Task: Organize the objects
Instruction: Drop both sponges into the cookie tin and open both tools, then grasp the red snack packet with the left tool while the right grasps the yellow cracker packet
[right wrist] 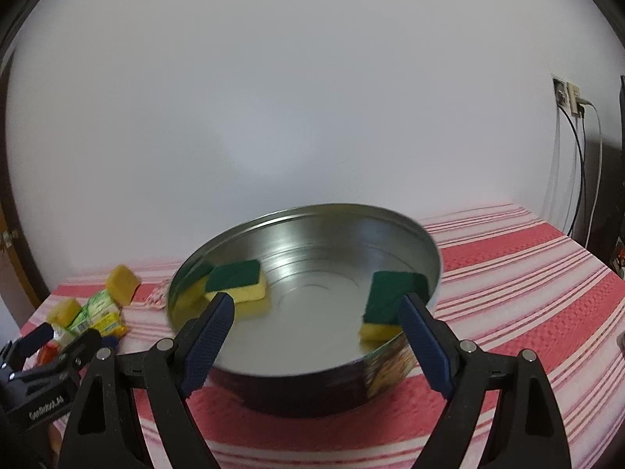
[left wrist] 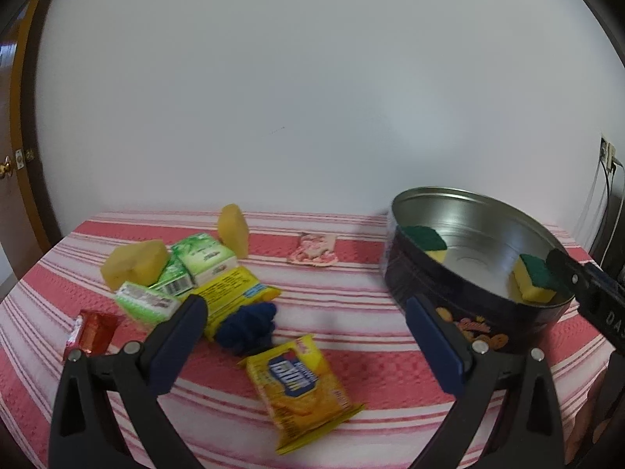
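Two sponges in the cookie tin, loose goods waiting on the striped bench

Both the left gripper (left wrist: pixel 304 308) and right gripper (right wrist: pixel 316 308) had fingers spread wide, holding nothing. The round metal cookie tin (left wrist: pixel 425 293) held two green-topped scouring sponges (right wrist: pixel 238 283); these looked light and squashy, best pinched across the foam sides. The crinkly yellow snack packet (left wrist: pixel 300 387) lay flat nearby, probably slippery.

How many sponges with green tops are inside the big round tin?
2. One green-topped yellow sponge leans on the left inner wall of the round metal tin; the other green-topped yellow sponge leans on the right wall. None seem hidden.
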### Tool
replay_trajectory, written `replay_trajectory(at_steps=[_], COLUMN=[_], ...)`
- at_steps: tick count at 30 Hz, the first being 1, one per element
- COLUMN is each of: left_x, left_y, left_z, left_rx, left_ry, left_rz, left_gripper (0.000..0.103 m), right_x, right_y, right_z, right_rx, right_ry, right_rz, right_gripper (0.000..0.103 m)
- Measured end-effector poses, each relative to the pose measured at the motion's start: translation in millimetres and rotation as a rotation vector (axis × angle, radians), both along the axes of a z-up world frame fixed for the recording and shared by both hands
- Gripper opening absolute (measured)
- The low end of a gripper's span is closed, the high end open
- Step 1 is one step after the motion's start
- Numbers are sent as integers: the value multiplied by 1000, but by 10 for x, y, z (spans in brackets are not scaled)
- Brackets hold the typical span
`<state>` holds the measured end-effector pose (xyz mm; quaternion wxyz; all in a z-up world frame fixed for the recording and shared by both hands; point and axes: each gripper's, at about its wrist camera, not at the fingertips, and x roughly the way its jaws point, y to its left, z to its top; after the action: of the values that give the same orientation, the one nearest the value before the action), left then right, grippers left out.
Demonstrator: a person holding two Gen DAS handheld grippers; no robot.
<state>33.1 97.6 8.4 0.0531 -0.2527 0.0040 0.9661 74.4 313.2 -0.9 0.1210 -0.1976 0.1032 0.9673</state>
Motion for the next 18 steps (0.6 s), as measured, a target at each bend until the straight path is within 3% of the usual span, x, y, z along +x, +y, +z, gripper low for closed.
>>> replay_trajectory(at_steps=[10, 18], left_x=[37, 16], left_y=[-457, -1149], left_z=[-30, -101], left_rx=[-12, -10], left_ry=[-36, -100], left_rz=[47, 146], left_gripper=[103, 103], right_x=[76, 20], right_y=[-455, -823], right_z=[-15, -61], right_rx=[-19, -58], right_ry=[-20, -73], right_rz=[87, 175], right_gripper=[88, 88])
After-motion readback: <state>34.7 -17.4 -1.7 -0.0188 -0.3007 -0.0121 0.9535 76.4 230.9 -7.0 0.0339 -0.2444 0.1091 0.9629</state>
